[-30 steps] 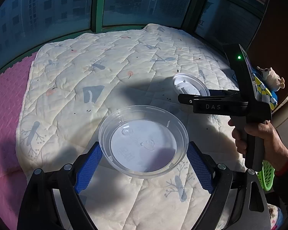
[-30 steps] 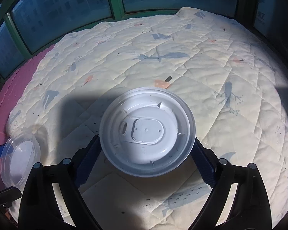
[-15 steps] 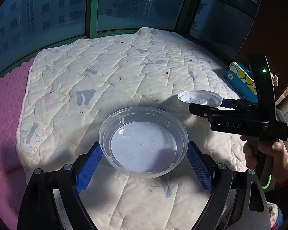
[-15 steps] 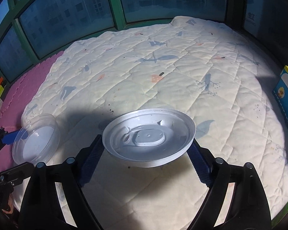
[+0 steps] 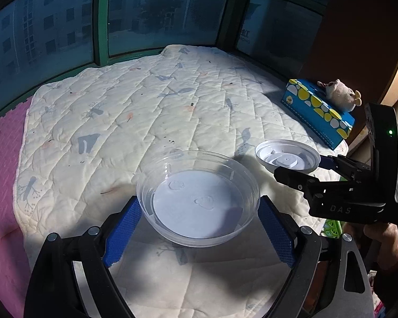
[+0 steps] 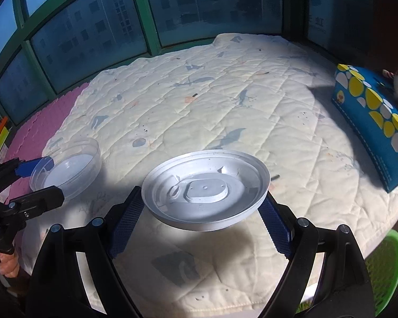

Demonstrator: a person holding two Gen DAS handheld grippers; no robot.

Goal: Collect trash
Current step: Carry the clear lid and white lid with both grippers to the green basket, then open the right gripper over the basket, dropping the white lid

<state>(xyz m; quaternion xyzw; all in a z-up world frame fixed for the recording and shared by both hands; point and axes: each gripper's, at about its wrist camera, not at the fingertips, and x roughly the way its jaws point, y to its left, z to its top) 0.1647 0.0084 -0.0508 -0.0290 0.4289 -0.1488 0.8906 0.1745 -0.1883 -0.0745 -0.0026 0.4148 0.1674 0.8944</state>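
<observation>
My left gripper [image 5: 199, 228] is shut on a clear plastic bowl [image 5: 197, 198], held level above the near part of a quilted mat [image 5: 146, 111]. The blue pads [image 5: 122, 228] press the bowl's sides. To its right, the right gripper [image 5: 302, 164] carries a white plastic lid [image 5: 288, 156]. In the right wrist view my right gripper [image 6: 201, 217] is shut on that white lid [image 6: 205, 189], upside down and slightly tilted, lifted off the mat [image 6: 225, 100]. The clear bowl [image 6: 66, 167] and the left gripper [image 6: 37, 182] show at the far left.
A blue box with yellow and white dots [image 5: 318, 111] [image 6: 376, 122] lies at the mat's right edge, a plush toy [image 5: 339, 95] on top. A green basket [image 6: 384, 262] [image 5: 331, 228] stands below the mat's near right corner. Pink foam flooring [image 5: 2, 172] lies left; windows behind.
Both grippers have pulled back and risen from the mat with bowl and lid still held. The right gripper has swung toward the right; the blue box and green basket have come into view.
</observation>
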